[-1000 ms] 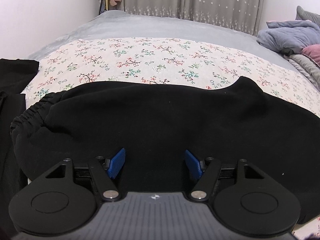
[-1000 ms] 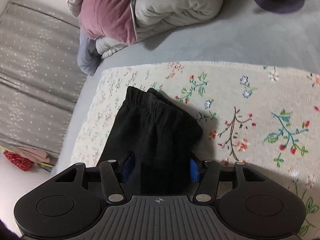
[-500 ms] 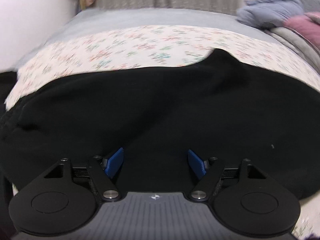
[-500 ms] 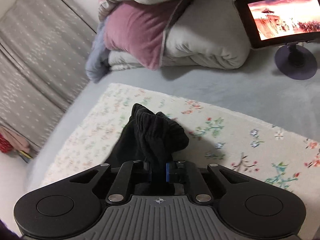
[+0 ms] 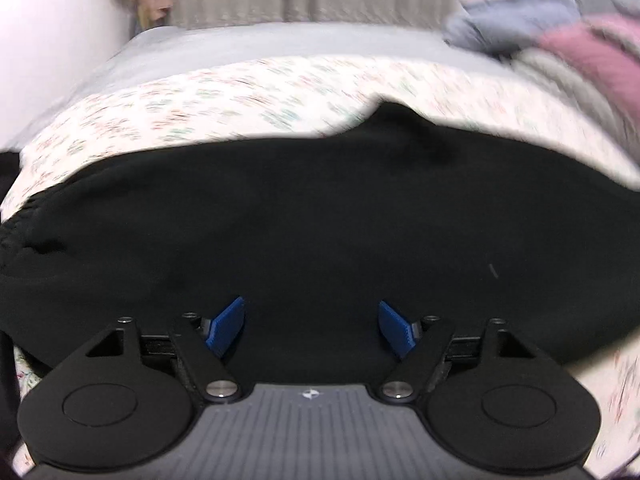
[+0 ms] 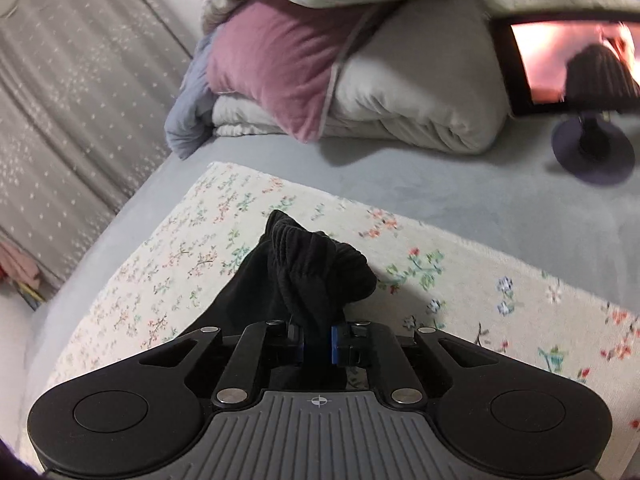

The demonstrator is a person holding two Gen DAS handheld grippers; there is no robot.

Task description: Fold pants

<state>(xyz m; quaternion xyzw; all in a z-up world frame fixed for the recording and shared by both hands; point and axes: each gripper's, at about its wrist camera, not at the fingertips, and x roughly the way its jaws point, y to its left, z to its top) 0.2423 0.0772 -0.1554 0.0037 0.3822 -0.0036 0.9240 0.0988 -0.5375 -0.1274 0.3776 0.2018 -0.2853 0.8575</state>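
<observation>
Two grippers w/ opposite states: right gripper (image 6: 317, 344) is clamped tight on a bunched, ribbed end of the black pants (image 6: 316, 276), raised a bit off the floral sheet (image 6: 500, 292); left gripper (image 5: 311, 326) sits wide apart, its jaws just opened further, over the flat pants (image 5: 320, 232) body w/ no cloth pinched. Risk, imo: the right's small bunched bite could slip when pulled. W/ the left not gripping, the spread part may drag & wrinkle, giving a crooked fold.
</observation>
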